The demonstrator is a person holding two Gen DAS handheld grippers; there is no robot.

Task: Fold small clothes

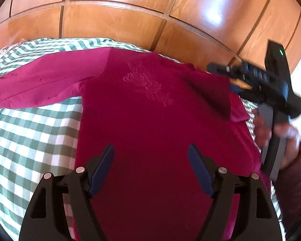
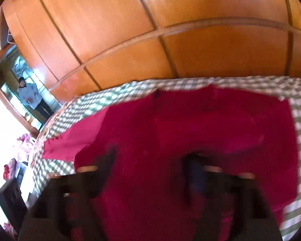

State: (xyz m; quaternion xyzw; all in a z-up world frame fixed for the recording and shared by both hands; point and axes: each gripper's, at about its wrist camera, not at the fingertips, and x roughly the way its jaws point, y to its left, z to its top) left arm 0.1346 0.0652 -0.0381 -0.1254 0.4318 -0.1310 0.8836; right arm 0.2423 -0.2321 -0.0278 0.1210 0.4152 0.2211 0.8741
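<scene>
A magenta long-sleeved top [image 1: 150, 120] lies flat on a green-and-white checked cloth [image 1: 30, 136], its left sleeve [image 1: 40, 84] stretched out to the left. Its right sleeve [image 1: 216, 92] is folded in over the body. My left gripper [image 1: 150, 156] is open and empty just above the top's lower body. My right gripper [image 1: 238, 86] is at the folded sleeve near the right shoulder. In the blurred right wrist view the top [image 2: 180, 130] fills the middle, and my right gripper [image 2: 150, 166] looks open above it.
A wooden panelled wardrobe [image 1: 130, 16] stands behind the checked surface. In the right wrist view a mirror at the left shows a person [image 2: 30, 94], and a pile of clothes [image 2: 20, 152] lies lower left. The surface's edge curves along the back.
</scene>
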